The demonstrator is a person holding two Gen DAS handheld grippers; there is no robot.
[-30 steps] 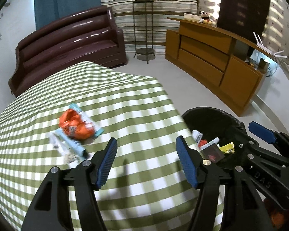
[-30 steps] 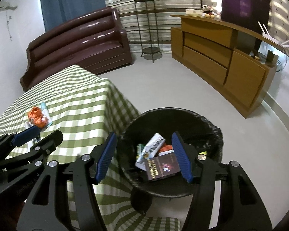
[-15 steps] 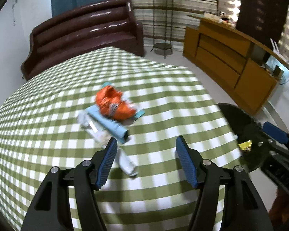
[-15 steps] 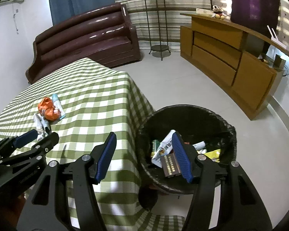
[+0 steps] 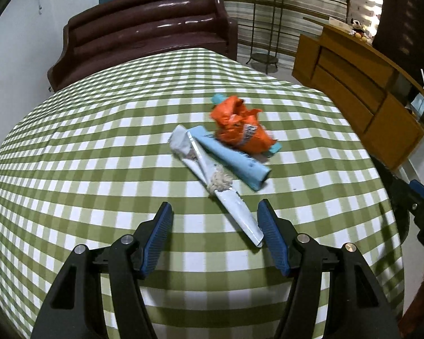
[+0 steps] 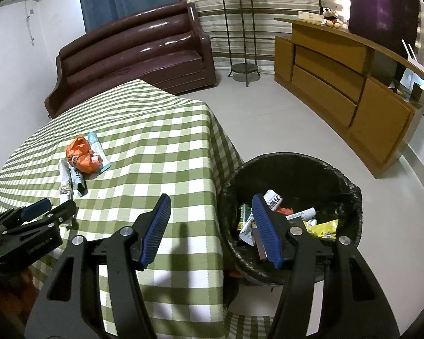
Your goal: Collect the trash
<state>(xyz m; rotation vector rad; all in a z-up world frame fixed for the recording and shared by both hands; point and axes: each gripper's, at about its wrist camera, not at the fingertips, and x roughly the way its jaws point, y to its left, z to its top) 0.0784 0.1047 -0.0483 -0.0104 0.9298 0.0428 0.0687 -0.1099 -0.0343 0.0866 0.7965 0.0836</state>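
A small pile of trash lies on the green checked tablecloth [image 5: 99, 147]: a crumpled orange wrapper [image 5: 238, 128], a light blue tube [image 5: 234, 162] and a flattened white tube [image 5: 212, 180] with a scrap on it. My left gripper [image 5: 214, 234] is open and empty just in front of the white tube's near end. My right gripper [image 6: 210, 226] is open and empty over the table edge beside the black lined bin [image 6: 294, 175], which holds several wrappers. The pile also shows in the right wrist view [image 6: 83, 159].
A dark brown sofa [image 5: 147, 39] stands behind the table. A wooden sideboard [image 6: 347, 90] runs along the right wall, a plant stand [image 6: 241, 34] by the curtain. Grey floor [image 6: 282, 118] lies between table, bin and sideboard.
My left gripper has swung left from the bin side and moved up to the trash pile. My right gripper has pulled back and left from over the bin. Both stayed open.
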